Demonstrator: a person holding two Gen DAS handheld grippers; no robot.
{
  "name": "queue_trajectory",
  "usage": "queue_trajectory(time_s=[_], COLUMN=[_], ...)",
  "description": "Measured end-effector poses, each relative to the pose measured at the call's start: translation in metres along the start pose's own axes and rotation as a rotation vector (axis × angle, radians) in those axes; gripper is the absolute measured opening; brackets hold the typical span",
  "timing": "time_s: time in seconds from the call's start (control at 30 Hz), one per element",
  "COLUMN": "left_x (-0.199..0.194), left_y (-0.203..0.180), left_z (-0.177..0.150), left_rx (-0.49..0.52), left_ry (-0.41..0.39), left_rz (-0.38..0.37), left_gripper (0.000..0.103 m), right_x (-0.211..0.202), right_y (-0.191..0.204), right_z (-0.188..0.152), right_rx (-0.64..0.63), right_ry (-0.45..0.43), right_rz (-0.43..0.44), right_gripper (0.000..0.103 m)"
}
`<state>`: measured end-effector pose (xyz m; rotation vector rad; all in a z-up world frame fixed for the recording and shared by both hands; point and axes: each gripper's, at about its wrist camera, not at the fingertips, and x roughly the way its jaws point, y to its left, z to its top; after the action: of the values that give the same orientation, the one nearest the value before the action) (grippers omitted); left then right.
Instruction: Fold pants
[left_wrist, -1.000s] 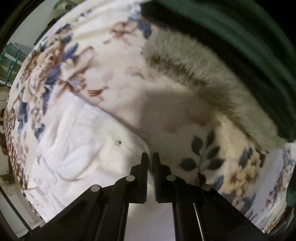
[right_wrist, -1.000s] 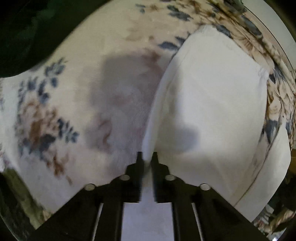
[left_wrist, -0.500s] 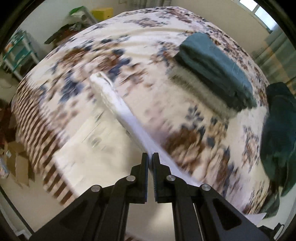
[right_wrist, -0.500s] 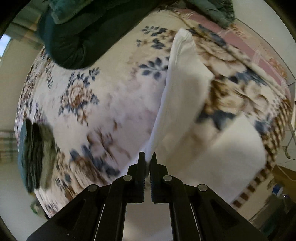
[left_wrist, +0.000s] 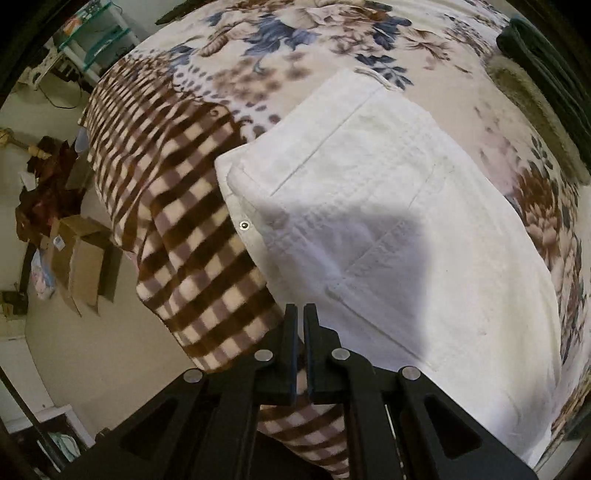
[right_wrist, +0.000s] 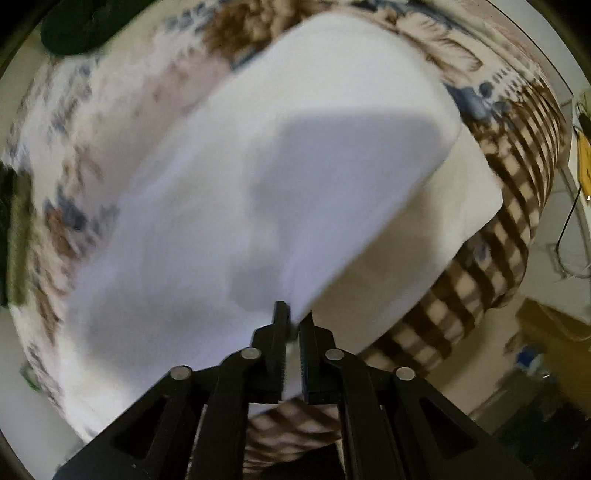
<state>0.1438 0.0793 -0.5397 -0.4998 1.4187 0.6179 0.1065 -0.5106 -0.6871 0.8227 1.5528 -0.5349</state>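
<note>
White pants (left_wrist: 388, 221) lie folded on the floral blanket (left_wrist: 295, 33), back pocket up, one layer doubled over another near the bed's checkered edge. In the left wrist view my left gripper (left_wrist: 300, 317) is shut on the near edge of the pants, over the checkered border (left_wrist: 192, 229). The right wrist view, blurred, shows the pants (right_wrist: 295, 147) as a broad white panel. There my right gripper (right_wrist: 293, 317) points down at the near corner of the top layer. Its jaws are opening, with the fabric corner still between them.
Dark green folded clothes (left_wrist: 546, 59) and a grey furry item (left_wrist: 532, 107) lie at the far right of the bed. Cardboard boxes (left_wrist: 81, 258) and clutter sit on the floor to the left. The blanket's checkered border (right_wrist: 509, 206) hangs over the bed edge.
Both grippers carried the pants' far end across the bed toward the checkered edge, doubling the white fabric over itself. The right jaws stand slightly wider apart than before.
</note>
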Motion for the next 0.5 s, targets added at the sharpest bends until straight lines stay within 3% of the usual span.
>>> queue_trajectory(time_s=[0.07, 0.13, 0.2, 0.27, 0.37, 0.4, 0.43, 0.5], left_x=[-0.007, -0.015, -0.018, -0.013, -0.002, 0.002, 0.006, 0.011], left_y=[-0.008, -0.020, -0.031, -0.037, -0.045, -0.044, -0.045, -0.044], left_z=[-0.004, -0.007, -0.010, -0.009, -0.008, -0.006, -0.005, -0.003], left_rx=[0.037, 0.084, 0.100, 0.092, 0.078, 0.070, 0.058, 0.036], left_ry=[-0.020, -0.040, -0.033, -0.018, 0.008, 0.020, 0.029, 0.039], left_rz=[-0.009, -0.018, -0.044, -0.065, -0.077, -0.088, -0.098, -0.108], left_gripper=[0.003, 0.004, 0.006, 0.011, 0.036, 0.051, 0.059, 0.061], right_x=[-0.001, -0.014, -0.028, -0.027, -0.022, -0.019, -0.013, 0.002], right_y=[-0.012, -0.029, -0.054, -0.080, -0.109, -0.118, -0.125, -0.132], right_z=[-0.001, -0.002, -0.002, 0.003, 0.020, 0.027, 0.032, 0.041], right_rx=[0.023, 0.076, 0.165, 0.279, 0.435, 0.483, 0.529, 0.602], right_ry=[0.037, 0.006, -0.033, -0.042, -0.048, -0.052, -0.060, -0.076], right_rz=[0.022, 0.092, 0.143, 0.238, 0.313, 0.332, 0.343, 0.367], right_gripper=[0.023, 0.029, 0.043, 0.045, 0.046, 0.046, 0.046, 0.046])
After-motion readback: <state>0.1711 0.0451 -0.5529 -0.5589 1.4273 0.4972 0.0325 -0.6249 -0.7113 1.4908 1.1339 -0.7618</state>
